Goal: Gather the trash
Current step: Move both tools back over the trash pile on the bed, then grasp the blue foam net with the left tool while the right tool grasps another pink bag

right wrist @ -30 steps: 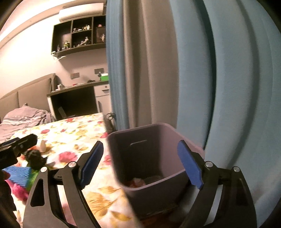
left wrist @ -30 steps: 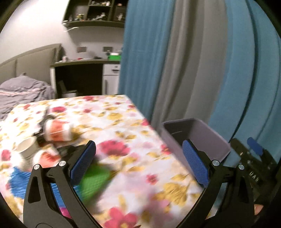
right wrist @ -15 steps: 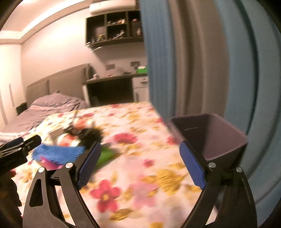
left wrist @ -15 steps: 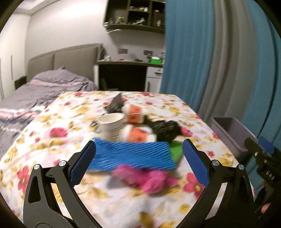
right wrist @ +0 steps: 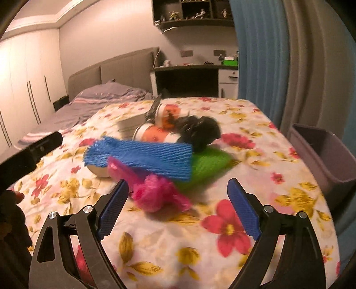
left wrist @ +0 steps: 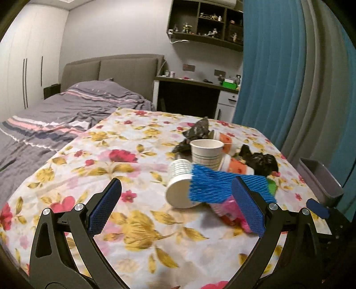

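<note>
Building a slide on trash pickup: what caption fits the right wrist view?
Open right gripper faces a pink foam net, blue foam net and cups on a floral tablecloth, grey bin at right.

Floral tablecloth (left wrist: pixel 142 226), grey striped bed (left wrist: pixel 66 111), blue curtain (left wrist: pixel 271 66), shelf of what look like figurines (left wrist: pixel 207 15)

Left gripper (left wrist: pixel 176 207): jaws spread wide, blue pads facing each other, angled downward, nothing clamped.
Right gripper (right wrist: pixel 179 207): jaws spread wide, tilted downward, empty.
Person's hand (right wrist: pixel 13 200): fingertips visible at the right-wrist view's left edge.
</note>
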